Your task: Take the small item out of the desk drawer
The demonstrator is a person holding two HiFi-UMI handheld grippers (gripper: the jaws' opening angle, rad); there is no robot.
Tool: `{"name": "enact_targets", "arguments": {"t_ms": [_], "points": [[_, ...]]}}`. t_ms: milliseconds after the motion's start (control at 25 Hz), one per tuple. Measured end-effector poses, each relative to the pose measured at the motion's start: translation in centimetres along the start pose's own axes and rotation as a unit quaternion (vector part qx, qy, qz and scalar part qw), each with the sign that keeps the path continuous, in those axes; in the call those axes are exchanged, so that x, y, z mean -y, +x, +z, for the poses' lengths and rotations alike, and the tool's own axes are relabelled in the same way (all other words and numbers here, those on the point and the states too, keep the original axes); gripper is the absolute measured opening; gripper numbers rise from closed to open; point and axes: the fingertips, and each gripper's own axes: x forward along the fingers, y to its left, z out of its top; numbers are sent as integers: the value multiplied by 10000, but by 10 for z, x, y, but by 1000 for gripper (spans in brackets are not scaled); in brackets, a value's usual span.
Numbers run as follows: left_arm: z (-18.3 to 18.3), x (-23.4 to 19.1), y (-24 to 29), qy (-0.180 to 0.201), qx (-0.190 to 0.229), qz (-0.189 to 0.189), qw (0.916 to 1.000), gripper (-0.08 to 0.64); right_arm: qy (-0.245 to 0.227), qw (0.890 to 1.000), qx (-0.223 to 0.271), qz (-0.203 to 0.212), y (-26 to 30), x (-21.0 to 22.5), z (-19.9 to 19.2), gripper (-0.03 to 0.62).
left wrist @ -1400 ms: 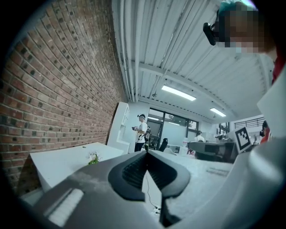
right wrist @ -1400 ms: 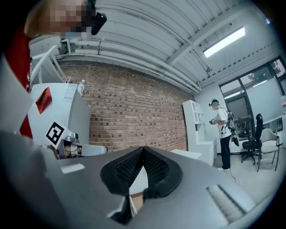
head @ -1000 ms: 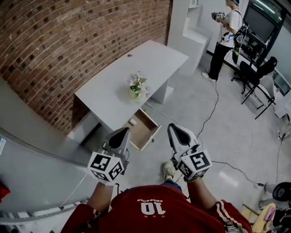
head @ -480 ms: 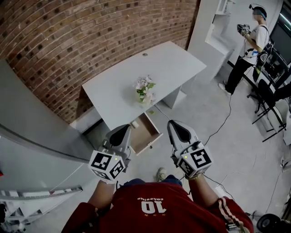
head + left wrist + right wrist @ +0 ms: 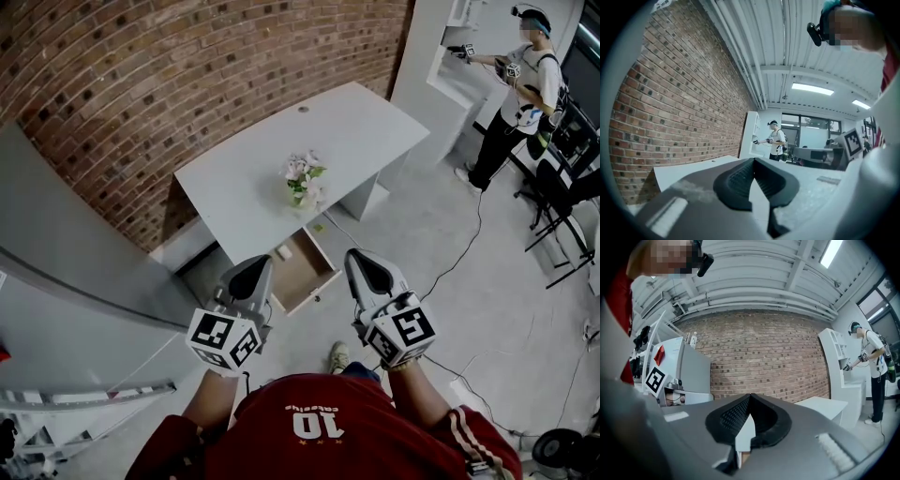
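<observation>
The grey desk (image 5: 253, 178) stands against the brick wall, with its wooden drawer (image 5: 302, 273) pulled open at the front. A small pale item (image 5: 284, 252) lies at the drawer's back left corner. My left gripper (image 5: 253, 269) is held in the air short of the drawer, shut and holding nothing. My right gripper (image 5: 362, 262) hovers to the right of the drawer, also shut and holding nothing. In the left gripper view the left gripper's (image 5: 753, 161) tips meet over the desk top. In the right gripper view the right gripper (image 5: 750, 397) is closed the same way.
A vase of flowers (image 5: 305, 181) stands on the desk near the front edge, above the drawer. A grey cabinet (image 5: 75, 281) flanks the desk on the left. A person (image 5: 511, 94) works at a white shelf unit at the far right. Cables (image 5: 464, 253) cross the floor.
The view has drawn nearer to the desk and the drawer now sits between the two grippers. Both grippers stay shut. The far person has raised both arms to the shelf.
</observation>
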Motion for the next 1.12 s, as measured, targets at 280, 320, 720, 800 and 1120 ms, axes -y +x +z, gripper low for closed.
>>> {"name": "enact_targets", "arguments": {"t_ms": [280,320,720,800,1120], "points": [[7,5,-7,347,-13,-313,9989,103,-6,9991,-103,-406,-14,-15,-6,2],[7,7,-7,366,-14,-352,9987,120,8,9990,-73,-431,-16,-16,-7,3],[-12,15,11,335,-121,-484,9982,192,-116,9980,-164,-594,-31,-5,-14,3],[-14,15,13,353,-118,-490,9981,192,-152,9980,-154,-586,-28,-3,-16,3],[-50,-1,11,355,-442,-338,9978,192,-15,9977,-172,-657,-20,-5,-33,3]]}}
